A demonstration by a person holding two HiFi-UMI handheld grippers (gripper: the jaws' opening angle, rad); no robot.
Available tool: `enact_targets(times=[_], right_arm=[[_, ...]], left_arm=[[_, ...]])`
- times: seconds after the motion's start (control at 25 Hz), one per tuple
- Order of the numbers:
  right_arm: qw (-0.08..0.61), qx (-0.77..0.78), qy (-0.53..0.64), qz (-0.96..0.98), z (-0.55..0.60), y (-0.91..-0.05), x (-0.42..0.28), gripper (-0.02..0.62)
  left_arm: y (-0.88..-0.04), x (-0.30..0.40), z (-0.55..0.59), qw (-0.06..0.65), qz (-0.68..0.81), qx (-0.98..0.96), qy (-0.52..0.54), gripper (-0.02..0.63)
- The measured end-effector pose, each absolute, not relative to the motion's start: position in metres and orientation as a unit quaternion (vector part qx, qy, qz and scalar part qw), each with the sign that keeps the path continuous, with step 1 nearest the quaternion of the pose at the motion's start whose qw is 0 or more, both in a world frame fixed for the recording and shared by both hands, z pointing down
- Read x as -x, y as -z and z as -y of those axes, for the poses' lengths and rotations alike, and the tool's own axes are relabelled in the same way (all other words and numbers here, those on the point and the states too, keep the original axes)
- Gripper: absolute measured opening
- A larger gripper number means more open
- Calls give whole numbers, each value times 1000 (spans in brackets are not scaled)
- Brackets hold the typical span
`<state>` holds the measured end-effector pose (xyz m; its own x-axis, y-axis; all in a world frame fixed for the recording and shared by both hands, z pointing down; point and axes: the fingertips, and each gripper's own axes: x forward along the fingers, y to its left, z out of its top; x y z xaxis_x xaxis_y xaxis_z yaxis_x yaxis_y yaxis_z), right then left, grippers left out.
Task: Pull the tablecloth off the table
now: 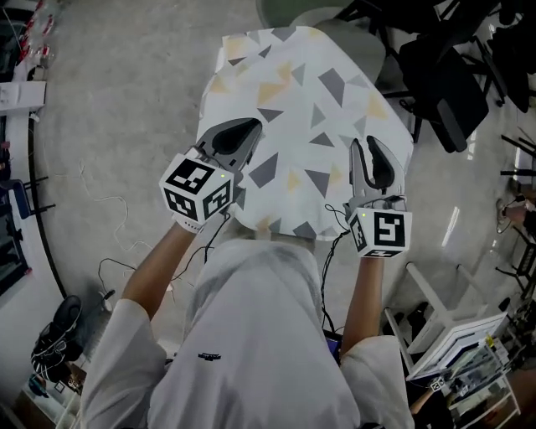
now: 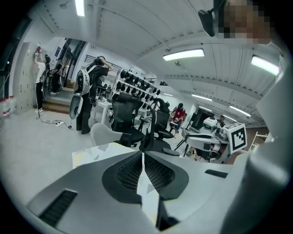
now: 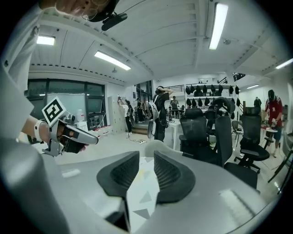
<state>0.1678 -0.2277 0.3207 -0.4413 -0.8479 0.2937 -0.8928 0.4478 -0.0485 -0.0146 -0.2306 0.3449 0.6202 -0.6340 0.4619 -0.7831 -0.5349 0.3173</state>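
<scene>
A white tablecloth [image 1: 310, 100] with grey and yellow triangles hangs spread out in front of me, and whatever lies under it is hidden. My left gripper [image 1: 243, 138] holds the cloth's near left edge. In the left gripper view its jaws [image 2: 143, 157] are shut on a fold of the tablecloth [image 2: 147, 194]. My right gripper [image 1: 374, 159] is at the near right edge. In the right gripper view its jaws [image 3: 145, 160] stand a little apart, with the tablecloth [image 3: 142, 194] lying loose in the gap.
Black office chairs [image 1: 444, 84] stand at the far right and a pale chair [image 1: 335, 25] beyond the cloth. Cables [image 1: 109, 209] trail on the floor at left. A white rack [image 1: 452, 335] is at lower right. People [image 2: 91, 91] stand far off.
</scene>
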Motion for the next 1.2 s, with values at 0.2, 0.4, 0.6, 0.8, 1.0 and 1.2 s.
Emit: enact_targets(times=[0.2, 0.4, 0.6, 0.8, 1.0, 1.2], right_arm=[[137, -484, -106, 858, 288, -370, -172, 167], [169, -437, -139, 873, 335, -427, -174, 229], [196, -406, -153, 879, 375, -468, -182, 264], [218, -396, -154, 878, 409, -500, -192, 282], [246, -376, -177, 876, 436, -539, -200, 304], [299, -352, -204, 863, 453, -581, -208, 339]], left_arm=[[-388, 14, 286, 264, 425, -850, -164, 28], [-441, 10, 331, 247, 416, -850, -208, 137], [-486, 8, 374, 231, 407, -848, -249, 192], [-528, 7, 406, 225, 391, -841, -300, 236], [-568, -3, 426, 207, 339, -845, -357, 301], [-598, -5, 445, 207, 332, -833, -391, 353]])
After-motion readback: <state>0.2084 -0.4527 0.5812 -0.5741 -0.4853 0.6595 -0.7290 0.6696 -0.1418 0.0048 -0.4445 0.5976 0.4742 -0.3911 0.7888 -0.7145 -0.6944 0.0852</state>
